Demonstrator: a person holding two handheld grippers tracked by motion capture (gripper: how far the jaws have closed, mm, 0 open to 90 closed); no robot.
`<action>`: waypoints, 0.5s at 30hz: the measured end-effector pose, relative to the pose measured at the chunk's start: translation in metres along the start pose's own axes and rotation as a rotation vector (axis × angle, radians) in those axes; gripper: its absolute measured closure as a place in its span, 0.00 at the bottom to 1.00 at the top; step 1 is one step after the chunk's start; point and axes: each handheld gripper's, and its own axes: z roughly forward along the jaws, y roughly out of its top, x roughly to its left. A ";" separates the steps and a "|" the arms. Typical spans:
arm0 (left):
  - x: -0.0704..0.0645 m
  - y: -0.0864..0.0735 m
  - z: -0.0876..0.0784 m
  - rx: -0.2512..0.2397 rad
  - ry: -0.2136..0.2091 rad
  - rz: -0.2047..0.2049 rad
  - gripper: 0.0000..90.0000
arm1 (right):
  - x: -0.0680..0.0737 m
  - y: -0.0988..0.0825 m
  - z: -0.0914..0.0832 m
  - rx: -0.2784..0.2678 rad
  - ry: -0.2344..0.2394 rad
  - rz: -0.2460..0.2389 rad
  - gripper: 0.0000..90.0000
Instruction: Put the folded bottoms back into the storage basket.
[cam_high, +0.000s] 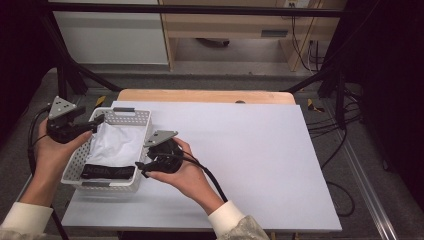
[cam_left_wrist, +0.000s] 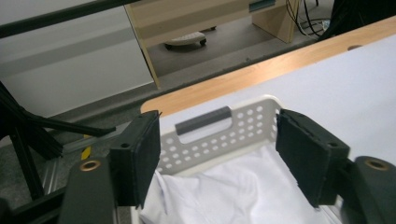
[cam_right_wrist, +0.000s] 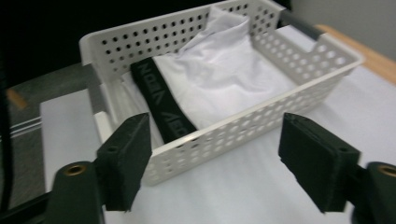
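The white perforated plastic basket (cam_high: 112, 117) sits at the 9 o'clock side of the counter (cam_high: 240, 150), and inside it lies a crumpled white cloth garment with a black lettered waistband (cam_high: 116, 145). The left gripper (cam_high: 95, 122) hovers at the basket's 9 o'clock rim; in the left gripper view its two black fingers (cam_left_wrist: 140, 158) stand wide apart, with the garment (cam_left_wrist: 224, 191) and the basket's far wall with a grey handle (cam_left_wrist: 205, 135) showing between them, nothing pressed. The right gripper (cam_high: 142, 167) is just beside the basket's 3 o'clock wall; in the right gripper view its fingers (cam_right_wrist: 128, 158) are spread wide and empty, the basket wall (cam_right_wrist: 261, 116) lying beyond them, apart from the pads.

One basket, one garment, two grippers, two hands.

The counter is a white sheet over a pale wooden top (cam_high: 200, 95), ringed by black frame tubes (cam_high: 200, 9). At 12 o'clock stand light wooden furniture (cam_high: 225, 25) and a grey floor with trailing cables (cam_high: 340, 125).
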 end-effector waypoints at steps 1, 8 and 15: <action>-0.003 -0.002 -0.001 -0.002 -0.004 -0.008 0.31 | -0.003 0.000 -0.002 -0.007 -0.013 0.000 0.22; -0.021 -0.008 -0.010 -0.018 -0.028 -0.033 0.19 | -0.017 -0.002 -0.012 -0.043 -0.152 0.001 0.10; -0.038 -0.012 -0.020 -0.034 -0.061 -0.052 0.12 | -0.031 -0.006 -0.020 -0.049 -0.184 0.028 0.08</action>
